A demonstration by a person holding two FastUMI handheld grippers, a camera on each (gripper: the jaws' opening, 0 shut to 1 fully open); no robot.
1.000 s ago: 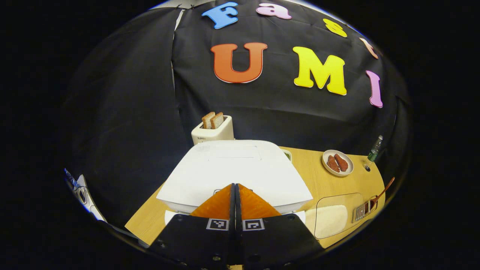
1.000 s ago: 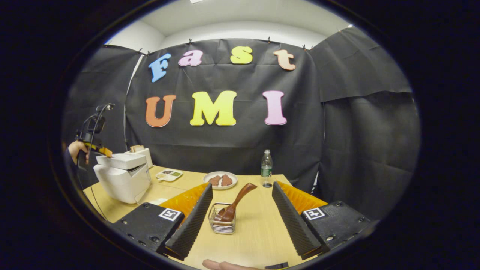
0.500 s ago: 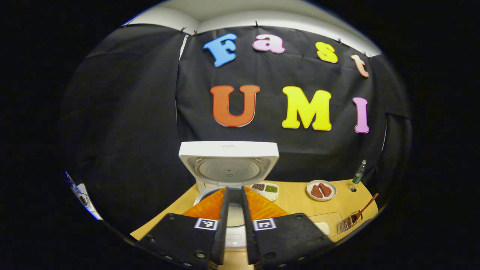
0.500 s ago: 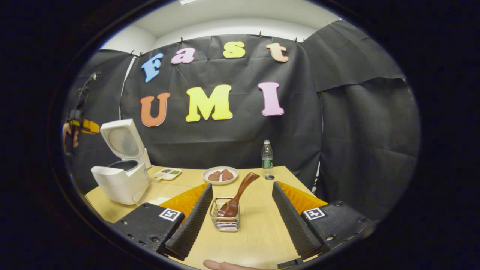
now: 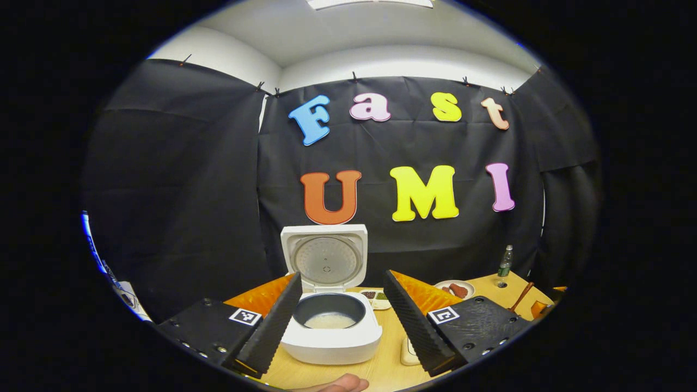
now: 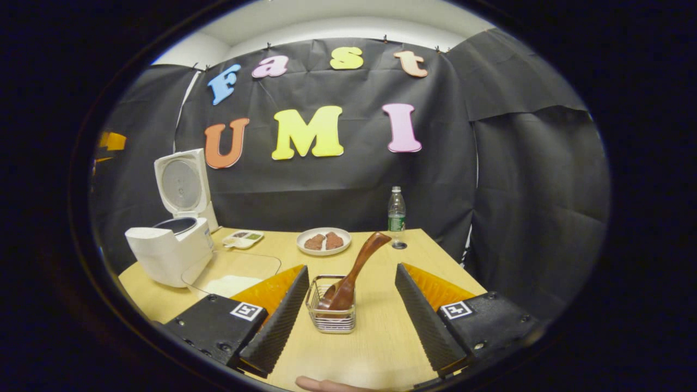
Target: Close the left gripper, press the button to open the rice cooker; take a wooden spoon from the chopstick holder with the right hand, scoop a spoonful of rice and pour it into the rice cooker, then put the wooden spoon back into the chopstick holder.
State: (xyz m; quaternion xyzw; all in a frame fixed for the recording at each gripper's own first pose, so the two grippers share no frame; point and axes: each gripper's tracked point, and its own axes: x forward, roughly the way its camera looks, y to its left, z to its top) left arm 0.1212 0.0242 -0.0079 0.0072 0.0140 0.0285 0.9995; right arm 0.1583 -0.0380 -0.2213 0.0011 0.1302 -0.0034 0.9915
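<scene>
The white rice cooker stands open, its lid upright and a little rice in the pot. My left gripper is open, held back from the cooker with nothing between its fingers. The cooker is at the far left in the right gripper view. My right gripper is open, its fingers on either side of the wire chopstick holder, not touching it. A wooden spoon leans in the holder, handle up to the right.
A clear tray of rice lies between the cooker and the holder. At the back of the wooden table are a plate of meat, a water bottle and a small seasoning dish.
The left gripper went from shut at the cooker's lid to open, and pulled back and up. The lid swung up. The right gripper moved slightly closer to the holder.
</scene>
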